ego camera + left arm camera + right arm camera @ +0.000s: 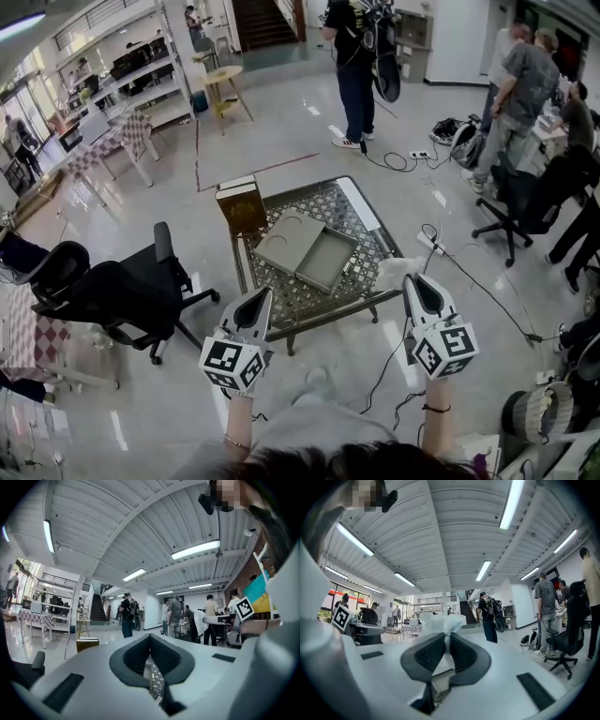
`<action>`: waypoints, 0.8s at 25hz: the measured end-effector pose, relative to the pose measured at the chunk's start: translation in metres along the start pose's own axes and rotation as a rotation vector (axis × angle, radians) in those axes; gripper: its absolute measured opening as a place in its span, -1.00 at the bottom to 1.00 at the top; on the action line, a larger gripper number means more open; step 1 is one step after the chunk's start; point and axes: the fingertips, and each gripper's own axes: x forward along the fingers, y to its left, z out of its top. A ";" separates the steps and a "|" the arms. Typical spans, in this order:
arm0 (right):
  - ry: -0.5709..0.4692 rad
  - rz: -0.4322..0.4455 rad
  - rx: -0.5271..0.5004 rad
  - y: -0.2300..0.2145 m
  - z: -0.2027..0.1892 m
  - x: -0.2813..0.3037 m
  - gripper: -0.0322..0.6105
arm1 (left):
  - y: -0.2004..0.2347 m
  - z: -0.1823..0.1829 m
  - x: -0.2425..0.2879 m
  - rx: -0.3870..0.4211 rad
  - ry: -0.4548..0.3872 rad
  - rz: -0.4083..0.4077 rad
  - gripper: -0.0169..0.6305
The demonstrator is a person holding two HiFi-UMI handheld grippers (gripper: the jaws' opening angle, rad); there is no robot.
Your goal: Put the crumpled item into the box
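An open grey box (309,251) lies in the middle of the lattice-top table (370,220), lid flat to the left, tray to the right. The crumpled item (396,270) is a white wad at the table's near right corner, and my right gripper (412,279) is shut on it. In the right gripper view the wad (440,623) bulges above the pads of that gripper (446,637). My left gripper (262,295) hovers over the table's near left edge, its tips together with nothing between them. In its own view, the left gripper (149,637) shows only table lattice (154,677) behind the jaws.
A brown box (241,206) with a book on top stands at the table's far left corner. A black office chair (122,291) sits left of the table. Cables (469,281) run over the floor on the right. Several people stand beyond the table and at the right.
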 end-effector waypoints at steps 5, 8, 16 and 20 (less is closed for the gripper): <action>0.002 -0.015 0.003 -0.008 0.000 0.037 -0.74 | 0.025 -0.003 0.031 -0.011 0.008 -0.021 -0.90; -0.008 -0.023 -0.002 -0.015 0.003 0.059 -0.74 | 0.036 -0.002 0.056 -0.009 0.003 -0.046 -0.90; -0.005 -0.037 -0.001 -0.022 0.000 0.103 -0.74 | 0.062 0.005 0.102 -0.004 -0.015 -0.100 -0.90; 0.002 -0.051 0.007 -0.026 -0.005 0.118 -0.74 | 0.072 0.002 0.115 -0.006 -0.008 -0.114 -0.90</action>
